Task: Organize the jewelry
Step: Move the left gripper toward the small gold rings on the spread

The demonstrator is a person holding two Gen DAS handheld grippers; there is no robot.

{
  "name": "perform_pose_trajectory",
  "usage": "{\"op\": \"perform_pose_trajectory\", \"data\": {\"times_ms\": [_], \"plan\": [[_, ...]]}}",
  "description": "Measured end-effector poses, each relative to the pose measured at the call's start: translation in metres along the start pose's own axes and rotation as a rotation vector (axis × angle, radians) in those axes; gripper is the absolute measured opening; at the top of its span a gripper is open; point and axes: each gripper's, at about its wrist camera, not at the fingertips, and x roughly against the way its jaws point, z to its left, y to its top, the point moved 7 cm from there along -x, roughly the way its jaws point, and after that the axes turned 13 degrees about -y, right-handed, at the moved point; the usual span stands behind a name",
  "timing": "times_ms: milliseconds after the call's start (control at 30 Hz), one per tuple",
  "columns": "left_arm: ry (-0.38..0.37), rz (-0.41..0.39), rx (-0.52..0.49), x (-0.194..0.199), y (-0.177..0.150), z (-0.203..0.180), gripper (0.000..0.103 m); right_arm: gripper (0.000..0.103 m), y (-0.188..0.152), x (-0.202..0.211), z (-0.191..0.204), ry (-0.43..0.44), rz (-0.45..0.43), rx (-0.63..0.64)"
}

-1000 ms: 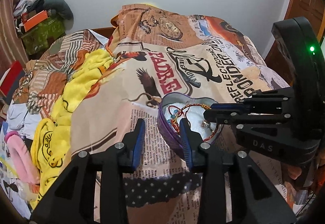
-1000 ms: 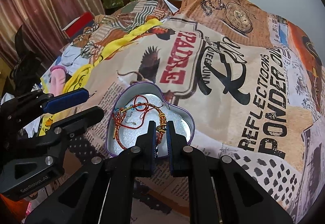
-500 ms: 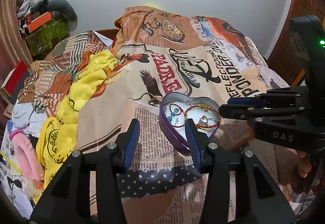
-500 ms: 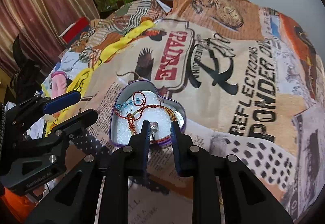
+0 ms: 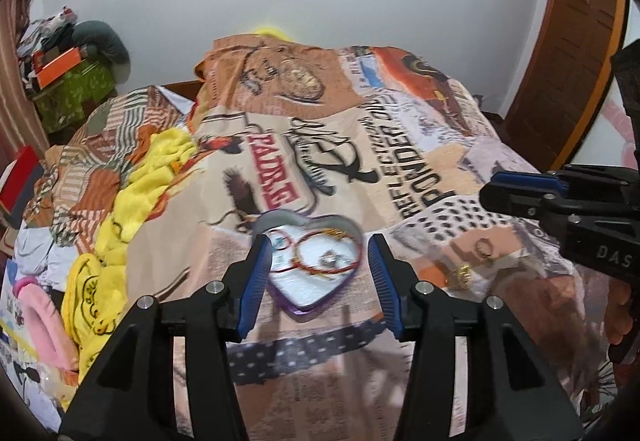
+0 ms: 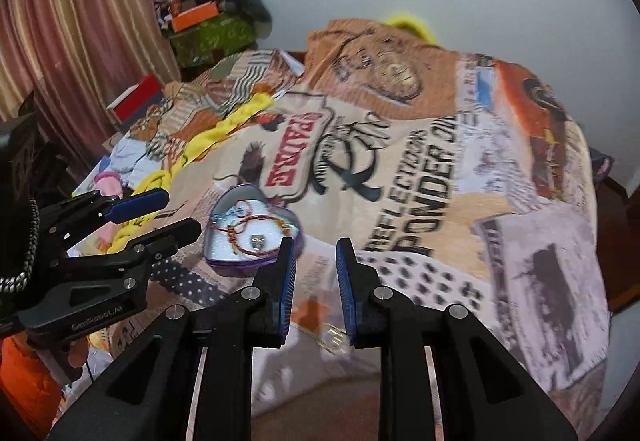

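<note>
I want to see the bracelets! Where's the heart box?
The heart box sits on the bedspread, framed by the left gripper's fingers, just below the red lettering.

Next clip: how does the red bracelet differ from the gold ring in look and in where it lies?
The red bracelet lies inside the heart-shaped tin; the gold ring lies outside it, on the printed bedspread to the tin's right. The bracelet is a wide loop of thin red cord; the ring is a much smaller, chunky gold piece. Both lie loose, with nothing gripping them.
</note>
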Motion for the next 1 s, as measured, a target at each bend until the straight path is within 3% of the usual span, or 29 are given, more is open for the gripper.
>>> {"op": "perform_pose_trajectory", "data": {"times_ms": [267,400,700,1000], "plan": [[-0.055,0.018,-0.059,-0.017,0.007,-0.039,0.049,0.018,-0.015,0.017,-0.047,-0.118,-0.026,-0.014],[-0.083,0.049,-0.084,-0.031,0.003,-0.057,0.05,0.018,-0.03,0.015,-0.065,-0.135,0.0,-0.03],[-0.103,0.145,-0.107,-0.058,-0.027,-0.069,0.05,0.019,-0.068,-0.01,-0.07,-0.078,0.126,-0.041],[-0.096,0.174,-0.098,-0.06,-0.044,-0.06,0.05,0.019,-0.064,-0.037,-0.049,-0.022,0.173,0.001]]}}
